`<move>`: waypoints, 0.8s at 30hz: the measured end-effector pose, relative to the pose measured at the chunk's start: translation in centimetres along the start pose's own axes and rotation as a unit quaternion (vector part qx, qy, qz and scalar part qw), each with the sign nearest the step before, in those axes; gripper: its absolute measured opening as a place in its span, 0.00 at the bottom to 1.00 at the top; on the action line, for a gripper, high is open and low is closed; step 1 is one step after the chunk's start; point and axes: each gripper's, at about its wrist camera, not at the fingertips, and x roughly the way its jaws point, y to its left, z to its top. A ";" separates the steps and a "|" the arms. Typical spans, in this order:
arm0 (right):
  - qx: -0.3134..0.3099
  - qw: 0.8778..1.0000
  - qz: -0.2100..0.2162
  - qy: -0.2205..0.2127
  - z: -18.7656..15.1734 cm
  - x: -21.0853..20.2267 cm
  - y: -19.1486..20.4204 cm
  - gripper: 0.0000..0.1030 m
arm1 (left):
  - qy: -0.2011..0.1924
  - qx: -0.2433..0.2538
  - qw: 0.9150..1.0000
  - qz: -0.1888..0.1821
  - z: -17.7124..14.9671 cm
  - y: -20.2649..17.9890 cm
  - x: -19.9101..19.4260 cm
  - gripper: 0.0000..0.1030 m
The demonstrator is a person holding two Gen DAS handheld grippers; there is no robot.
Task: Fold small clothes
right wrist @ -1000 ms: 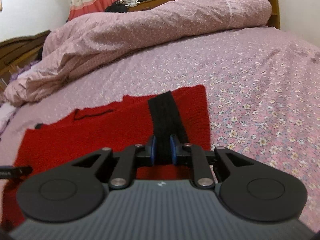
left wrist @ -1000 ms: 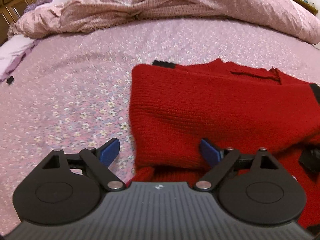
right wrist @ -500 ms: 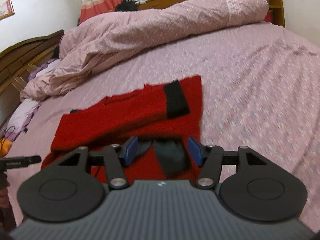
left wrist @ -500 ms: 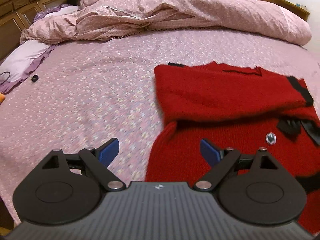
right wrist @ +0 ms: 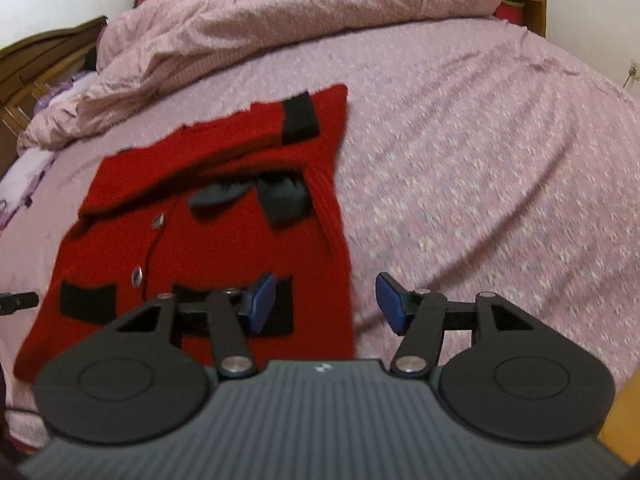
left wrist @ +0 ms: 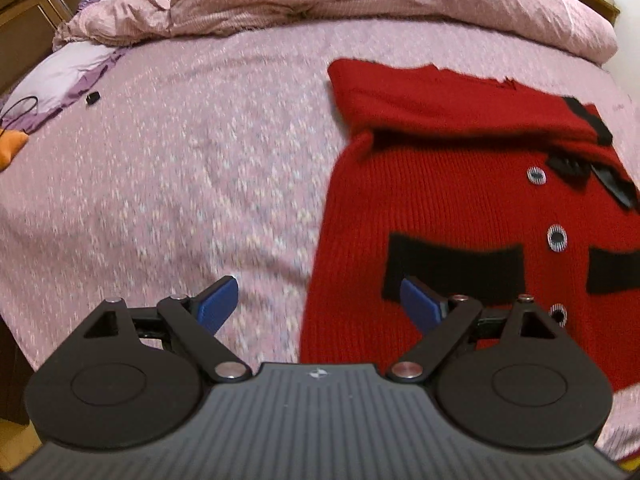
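The red knitted cardigan (left wrist: 472,208) lies flat on the flowered pink bedspread (left wrist: 200,160), filling the right half of the left wrist view and the left-centre of the right wrist view. Its upper part is doubled over: a sleeve with a black cuff (right wrist: 300,118) is laid across the chest toward the upper middle of the right wrist view, with dark collar pieces just below the fold. The buttoned front and two black pocket bands (left wrist: 454,266) face up, and the lower body is not yet folded.

The left gripper (left wrist: 316,304) hangs over the garment's left edge with its blue pads spread wide and nothing between them; one pad sits above bare bedspread, the other above the pocket band. The right gripper (right wrist: 325,300) straddles the cardigan's right edge, pads roughly half apart, and has hold of nothing.

Beyond the garment, a rumpled pink duvet (right wrist: 280,20) is heaped along the top of both views, with a wooden headboard (right wrist: 44,64) at the upper left of the right wrist view.

Judging from this, the hem probably gets lifted next. The risks: the loosely laid sleeve could slide off if the body is tugged, a pinch could catch the bedspread with the knit, and uneven grips at the two edges would skew the fold, since thick knit sags and stretches
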 end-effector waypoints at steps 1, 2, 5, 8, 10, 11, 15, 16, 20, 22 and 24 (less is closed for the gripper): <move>0.001 1.000 0.001 0.005 -0.4 0.0 -0.1 0.57 | 0.004 0.001 1.000 -0.002 -0.4 -0.1 0.1 0.88; 0.002 1.000 0.002 0.010 -0.7 0.0 -0.3 0.57 | 0.010 0.002 1.000 -0.004 -0.7 -0.2 0.2 0.88; 0.001 1.000 0.004 0.024 -1.5 0.1 -0.5 0.57 | 0.025 0.005 1.000 -0.008 -1.5 -0.4 0.6 0.88; -0.006 0.999 0.005 0.041 -2.1 0.4 -0.5 0.57 | 0.038 0.010 0.999 -0.015 -2.0 -0.7 0.9 0.88; -0.010 0.999 0.008 0.053 -2.4 0.7 -0.5 0.57 | 0.045 0.009 0.999 -0.021 -2.2 -0.8 1.3 0.88; -0.010 0.998 0.010 0.058 -2.5 0.8 -0.6 0.57 | 0.049 0.007 0.998 -0.024 -2.3 -0.8 1.4 0.88; -0.003 0.996 0.034 0.080 -3.2 1.5 -0.6 0.56 | 0.061 0.006 0.998 -0.033 -2.6 -1.0 2.0 0.88; -0.003 0.996 0.041 0.082 -3.3 1.6 -0.5 0.56 | 0.061 0.011 0.998 -0.030 -2.7 -1.2 2.0 0.88; -0.011 0.994 0.057 0.091 -3.6 1.9 0.2 0.57 | 0.061 0.020 0.997 -0.031 -2.8 -1.5 2.0 0.88; -0.012 0.993 0.063 0.095 -3.7 2.1 0.3 0.57 | 0.062 0.020 0.997 -0.032 -2.8 -1.5 2.0 0.88; -0.008 0.993 0.067 0.097 -3.7 2.3 0.3 0.57 | 0.062 0.022 0.997 -0.035 -2.8 -1.6 2.0 0.88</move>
